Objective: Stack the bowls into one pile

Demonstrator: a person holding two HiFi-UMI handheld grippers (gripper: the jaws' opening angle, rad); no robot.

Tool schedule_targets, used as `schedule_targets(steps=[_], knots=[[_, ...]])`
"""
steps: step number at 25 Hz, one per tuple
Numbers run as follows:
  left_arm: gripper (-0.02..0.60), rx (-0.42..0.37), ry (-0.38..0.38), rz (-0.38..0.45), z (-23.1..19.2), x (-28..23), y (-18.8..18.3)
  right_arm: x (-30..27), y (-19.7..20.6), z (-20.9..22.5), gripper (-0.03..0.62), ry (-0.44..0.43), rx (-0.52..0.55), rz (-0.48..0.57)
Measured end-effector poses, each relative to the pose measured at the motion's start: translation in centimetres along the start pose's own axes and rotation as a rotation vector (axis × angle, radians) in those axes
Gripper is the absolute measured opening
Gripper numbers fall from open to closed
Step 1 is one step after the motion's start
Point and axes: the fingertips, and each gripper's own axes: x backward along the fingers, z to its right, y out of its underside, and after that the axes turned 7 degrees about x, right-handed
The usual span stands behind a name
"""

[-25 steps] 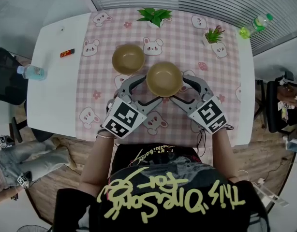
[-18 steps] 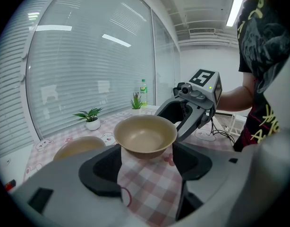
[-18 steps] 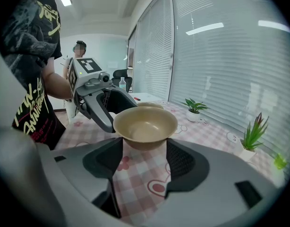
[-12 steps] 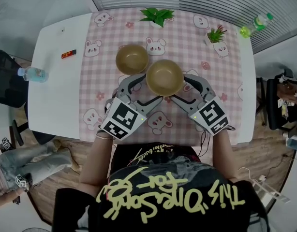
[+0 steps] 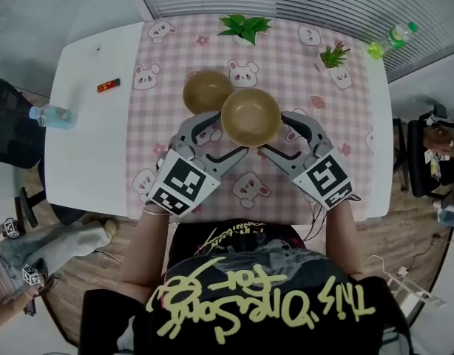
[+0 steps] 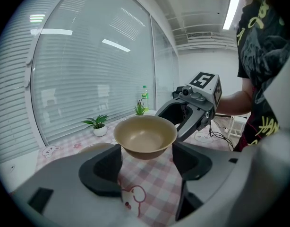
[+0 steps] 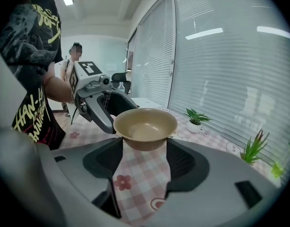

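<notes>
A tan bowl (image 5: 251, 117) hangs above the pink checked tablecloth (image 5: 286, 72), carried between both grippers. My left gripper (image 5: 228, 134) grips its lower wall from the left, my right gripper (image 5: 277, 134) from the right. In the left gripper view the bowl (image 6: 145, 136) sits between the dark jaws of that gripper (image 6: 145, 157), which press its sides. The right gripper view shows the same bowl (image 7: 145, 126) and grip (image 7: 144, 157). A second tan bowl (image 5: 205, 89) rests on the cloth just behind and left, its near rim hidden by the lifted bowl.
Two small potted plants (image 5: 242, 26) (image 5: 330, 54) stand at the table's far side, a green bottle (image 5: 390, 39) at the far right corner. A water bottle (image 5: 49, 115) and a small red item (image 5: 108, 86) lie on the white left part. A person (image 7: 76, 56) stands behind.
Both grippers have lifted the bowl and carried it a little farther back. It now overlaps the second bowl's near edge in the head view.
</notes>
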Motion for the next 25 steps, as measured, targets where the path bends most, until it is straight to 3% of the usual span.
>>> schedule_targets(steps=[25], knots=[[0.337, -0.017, 0.005, 0.041, -2.8, 4.4, -0.2, -2.8, -4.2, -1.4, 0.293, 0.021, 0.001, 0.024]])
